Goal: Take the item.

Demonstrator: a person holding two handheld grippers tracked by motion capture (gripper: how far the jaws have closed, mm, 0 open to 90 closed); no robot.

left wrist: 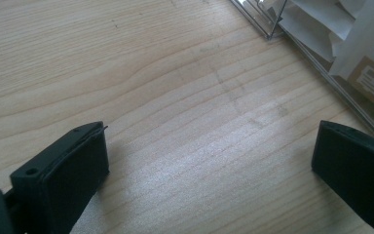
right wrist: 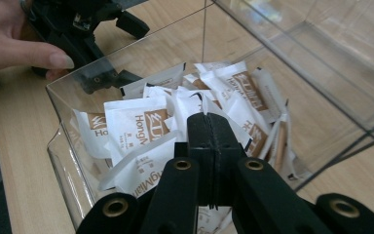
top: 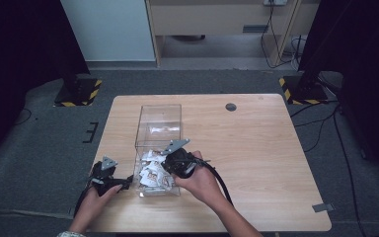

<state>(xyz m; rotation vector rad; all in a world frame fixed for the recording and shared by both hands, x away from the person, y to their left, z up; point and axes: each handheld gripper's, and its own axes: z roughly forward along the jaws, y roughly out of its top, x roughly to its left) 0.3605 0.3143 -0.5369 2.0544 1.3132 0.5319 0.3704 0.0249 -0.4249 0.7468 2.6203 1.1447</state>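
Work in hand: picking a sachet out of the clear acrylic box [top: 158,129], which stands on the tabletop [top: 256,163] with its open top upward so a tool can reach in from above.
Sachets: a loose heap of white-and-brown sachets [right wrist: 141,127] lies at the near end of the box; printed faces point every way, so none offers an easy edge.
Right hand-held gripper [right wrist: 209,126]: dipped inside the box above the heap, jaws pressed fully together. A white sachet corner shows at the tips, but I cannot tell whether it is pinched between the pads or merely lies behind them.
Left hand-held gripper [left wrist: 209,161]: jaws spread wide with nothing between them, resting low over bare wood just beside the box's outer wall, probably parked there so the box cannot slide while the other tool works.
Left hand [top: 94,200]: wrapped round that tool at the near-left corner of the tabletop.
Likely next need: a slow lift to find out whether a sachet comes up.
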